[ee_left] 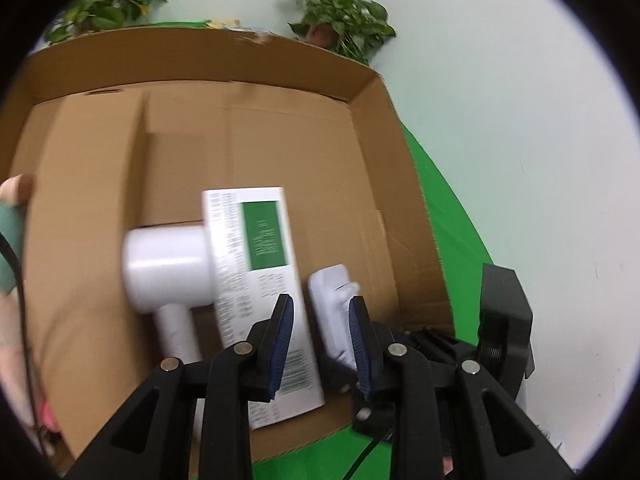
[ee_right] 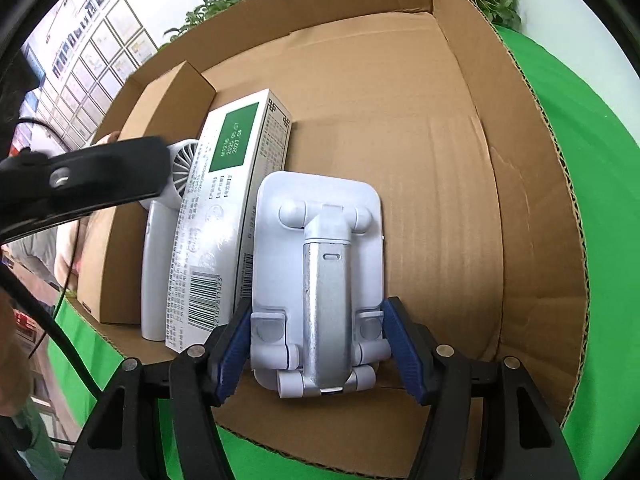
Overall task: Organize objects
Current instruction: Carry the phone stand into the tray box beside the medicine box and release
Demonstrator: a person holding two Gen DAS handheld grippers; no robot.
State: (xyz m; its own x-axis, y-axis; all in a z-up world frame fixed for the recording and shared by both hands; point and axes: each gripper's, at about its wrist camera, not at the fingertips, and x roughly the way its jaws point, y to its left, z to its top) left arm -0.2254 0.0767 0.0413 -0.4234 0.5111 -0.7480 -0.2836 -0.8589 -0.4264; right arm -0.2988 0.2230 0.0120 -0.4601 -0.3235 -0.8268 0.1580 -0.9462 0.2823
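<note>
Cardboard box (ee_right: 460,160) holds everything: right view shows right hand-held gripper (ee_right: 320,350) clamping the white phone stand (ee_right: 320,264) beside the white carton (ee_right: 224,216); left view shows left hand-held gripper (ee_left: 322,340) narrowly parted, empty.

A green table (ee_right: 568,208) carries an open cardboard box (ee_right: 532,184); potted plants (ee_left: 340,16) stand behind.

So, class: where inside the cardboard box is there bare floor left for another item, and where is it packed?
Bare floor lies between the white folding phone stand and the brown cardboard box's right wall, and toward the far wall. The left is crowded: white handheld fan, white-and-green carton, small brown box.
</note>
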